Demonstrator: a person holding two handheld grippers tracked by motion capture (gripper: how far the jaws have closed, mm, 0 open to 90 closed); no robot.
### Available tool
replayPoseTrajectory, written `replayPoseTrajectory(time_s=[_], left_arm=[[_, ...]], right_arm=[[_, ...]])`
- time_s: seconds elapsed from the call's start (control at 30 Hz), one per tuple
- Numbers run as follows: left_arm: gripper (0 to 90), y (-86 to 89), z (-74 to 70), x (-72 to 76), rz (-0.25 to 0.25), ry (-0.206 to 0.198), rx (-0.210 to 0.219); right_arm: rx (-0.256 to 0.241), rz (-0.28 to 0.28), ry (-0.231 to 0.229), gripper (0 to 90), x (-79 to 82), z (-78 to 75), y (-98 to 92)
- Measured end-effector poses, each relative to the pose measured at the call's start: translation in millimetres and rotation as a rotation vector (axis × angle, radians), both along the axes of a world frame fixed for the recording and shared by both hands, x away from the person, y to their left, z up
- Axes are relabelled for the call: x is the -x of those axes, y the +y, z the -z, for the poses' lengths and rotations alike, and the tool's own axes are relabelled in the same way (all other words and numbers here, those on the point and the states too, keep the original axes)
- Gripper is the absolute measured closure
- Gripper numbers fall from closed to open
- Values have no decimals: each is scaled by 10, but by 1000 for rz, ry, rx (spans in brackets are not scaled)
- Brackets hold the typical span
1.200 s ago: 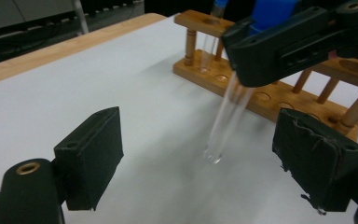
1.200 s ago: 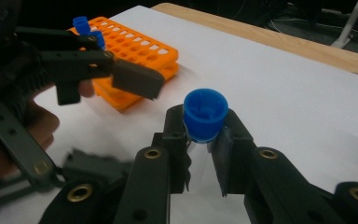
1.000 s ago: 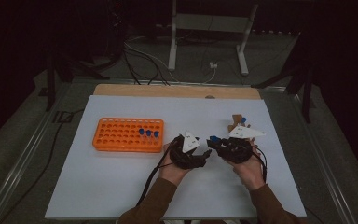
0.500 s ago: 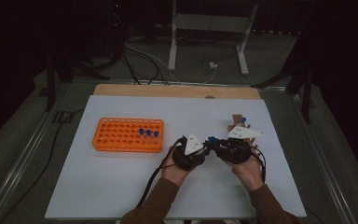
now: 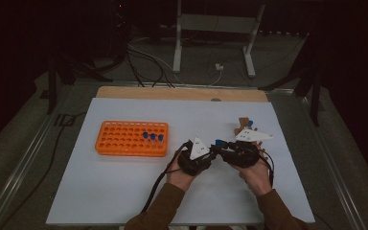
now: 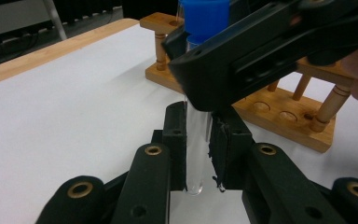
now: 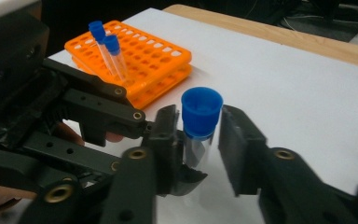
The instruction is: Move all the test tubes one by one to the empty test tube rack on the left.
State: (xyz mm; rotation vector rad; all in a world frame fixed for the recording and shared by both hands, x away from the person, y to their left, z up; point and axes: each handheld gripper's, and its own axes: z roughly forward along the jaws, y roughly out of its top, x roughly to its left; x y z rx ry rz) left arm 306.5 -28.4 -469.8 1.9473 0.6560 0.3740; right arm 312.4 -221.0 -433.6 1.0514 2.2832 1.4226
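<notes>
Jaws of the left gripper (image 6: 198, 154) stand close on either side of the lower body of a blue-capped test tube (image 6: 196, 140), their pads touching or all but touching the glass, so it looks clamped there. In the right gripper view, the right gripper (image 7: 198, 140) stands with its jaws parted around the same tube's upper end: one pad lies against the tube just under the blue cap (image 7: 201, 111), the other stands clear of it with a visible gap. My reading is a handover in mid-air between the two hands, with the left one now carrying the tube and the right one letting go, or not yet fully closed; which of the two cannot be told.

Farther out, just beyond the right gripper (image 5: 242, 152) in the high view, a small wooden tube stand (image 6: 279, 100) sits on the white table sheet (image 5: 124, 191); its visible holes are mostly empty, and one blue cap shows at it. To the left, an orange tube rack (image 5: 124, 139) holds three capped tubes (image 5: 152, 137) near its right end.

Judging by that, three tubes are already racked, this one is in transit, and at least one more waits at the wooden stand.
</notes>
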Motion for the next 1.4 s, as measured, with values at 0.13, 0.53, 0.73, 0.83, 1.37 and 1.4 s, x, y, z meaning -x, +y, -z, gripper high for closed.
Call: replayPoseTrajectory(time_s=[0.13,0.53,0.73,0.83,1.37,1.4], left_arm=[[784,19,4,-11,-9,5,-2],[784,139,33,-53,-34,31,17],[784,214,8,-55,-46,31,24],[784,248,-13,-52,-52,28,30],[784,459,-104,-27,-71,18,38],[784,476,-107,-24,-73,18,42]], right_arm=[[-25,4,-2,573,-8,-16,-36],[-24,16,-64,239,19,-95,-108],[-12,56,-94,86,28,-127,-137],[-11,68,-94,36,20,-133,-160],[-13,115,-88,13,3,-145,-255],[-14,117,-87,13,0,-145,-262]])
